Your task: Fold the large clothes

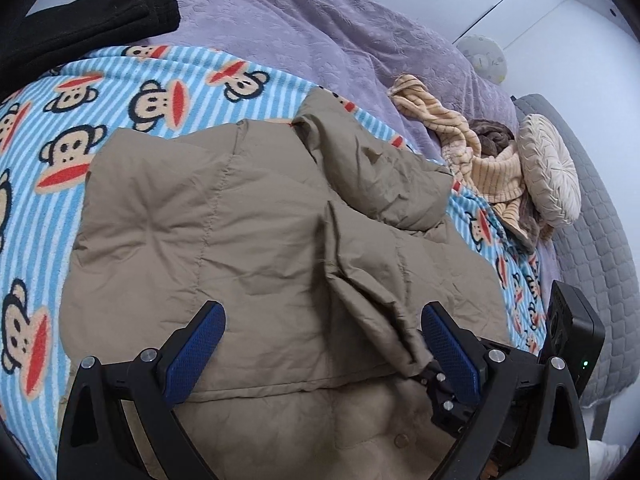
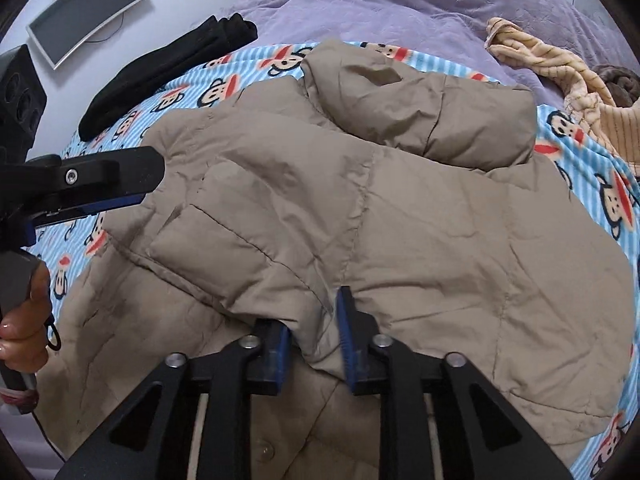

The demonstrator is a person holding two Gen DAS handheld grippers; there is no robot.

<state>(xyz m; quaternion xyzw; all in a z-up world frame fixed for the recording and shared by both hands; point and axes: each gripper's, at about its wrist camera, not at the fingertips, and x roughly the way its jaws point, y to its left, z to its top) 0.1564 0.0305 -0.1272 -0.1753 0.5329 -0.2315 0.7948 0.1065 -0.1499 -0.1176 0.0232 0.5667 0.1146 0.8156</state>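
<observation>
A large tan puffer jacket (image 2: 400,208) lies spread on a blue striped monkey-print blanket (image 2: 592,148), its hood (image 2: 420,108) towards the far side. My right gripper (image 2: 314,328) is shut on a raised fold of the jacket at its near edge. In the left wrist view the same jacket (image 1: 224,216) fills the middle. My left gripper (image 1: 324,320) hovers just above it, open, its blue pads (image 1: 196,348) wide apart with nothing between them. The right gripper (image 1: 430,372) shows there pinching the fold beside my right finger. The left gripper (image 2: 116,184) appears side-on, held by a hand (image 2: 24,320).
A folded black garment (image 2: 168,72) lies at the blanket's far left. A beige striped garment (image 1: 476,152) and a round cream cushion (image 1: 552,168) sit far right on the purple bedspread (image 1: 320,28). The grey quilted bed edge (image 1: 596,216) runs along the right. A monitor (image 2: 88,12) hangs beyond the bed.
</observation>
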